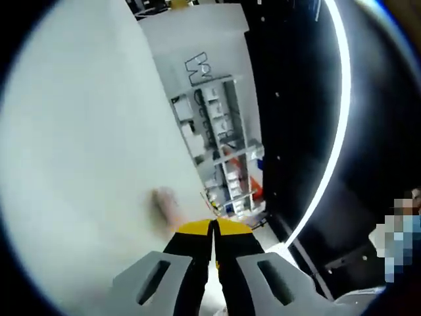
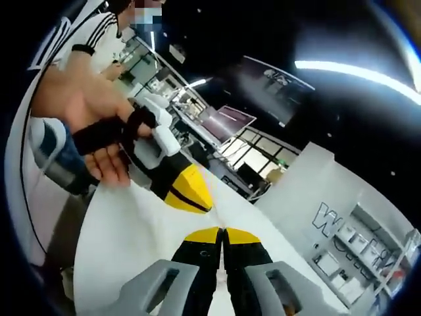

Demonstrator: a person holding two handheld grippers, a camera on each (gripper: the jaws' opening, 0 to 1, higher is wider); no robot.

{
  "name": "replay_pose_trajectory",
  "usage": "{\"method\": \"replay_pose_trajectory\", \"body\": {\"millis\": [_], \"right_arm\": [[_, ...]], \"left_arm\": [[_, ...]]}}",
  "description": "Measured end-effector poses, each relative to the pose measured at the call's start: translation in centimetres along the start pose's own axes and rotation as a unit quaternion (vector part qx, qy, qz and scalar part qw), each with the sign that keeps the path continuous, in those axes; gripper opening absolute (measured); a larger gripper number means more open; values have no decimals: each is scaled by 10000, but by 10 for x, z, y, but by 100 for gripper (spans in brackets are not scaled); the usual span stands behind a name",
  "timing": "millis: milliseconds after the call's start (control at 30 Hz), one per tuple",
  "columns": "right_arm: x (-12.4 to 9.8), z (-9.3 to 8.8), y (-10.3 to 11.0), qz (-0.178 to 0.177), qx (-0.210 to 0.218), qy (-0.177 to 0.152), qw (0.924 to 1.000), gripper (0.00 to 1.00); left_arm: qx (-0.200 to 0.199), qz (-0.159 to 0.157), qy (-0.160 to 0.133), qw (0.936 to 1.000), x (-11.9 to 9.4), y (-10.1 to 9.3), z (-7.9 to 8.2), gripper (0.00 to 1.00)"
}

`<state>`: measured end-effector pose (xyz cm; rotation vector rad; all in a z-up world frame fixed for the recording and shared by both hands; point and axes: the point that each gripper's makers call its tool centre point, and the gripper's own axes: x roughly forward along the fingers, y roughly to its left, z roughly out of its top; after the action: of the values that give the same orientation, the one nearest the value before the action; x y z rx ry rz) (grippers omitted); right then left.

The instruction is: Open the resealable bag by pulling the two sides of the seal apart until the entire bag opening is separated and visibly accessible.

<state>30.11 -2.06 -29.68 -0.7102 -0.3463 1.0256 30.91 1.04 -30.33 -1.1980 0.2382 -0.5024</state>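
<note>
The white resealable bag (image 2: 141, 230) is held up in the air between both grippers. My right gripper (image 2: 223, 232) is shut, its yellow-tipped jaws pressed together on the bag's near edge. Coming in from the left, my left gripper (image 2: 191, 192) is held by a person's hand (image 2: 99, 141) and pinches the bag's upper edge a short way off. In the left gripper view the bag (image 1: 85, 145) is a pale blurred sheet covering the left side. There my left gripper (image 1: 214, 227) is shut on the bag's edge. I cannot tell whether the seal has parted.
White shelving (image 1: 223, 145) with small items and a white wall with dark lettering (image 2: 342, 227) stand behind the bag. A black ceiling carries a bright light strip (image 1: 339, 112). A person in a white striped top (image 2: 85, 39) stands at left. Desks with monitors (image 2: 227, 122) lie beyond.
</note>
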Motion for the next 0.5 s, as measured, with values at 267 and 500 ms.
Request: {"method": "replay_pose_trajectory", "body": {"millis": [267, 500], "right_arm": [[-12, 8, 0, 587, 1015, -165, 9930, 0], [-13, 20, -20, 735, 1385, -234, 9874, 0]], "left_arm": [[494, 82, 134, 9987, -4, 2, -2, 2], [842, 140, 270, 9960, -3, 6, -9, 2]]}}
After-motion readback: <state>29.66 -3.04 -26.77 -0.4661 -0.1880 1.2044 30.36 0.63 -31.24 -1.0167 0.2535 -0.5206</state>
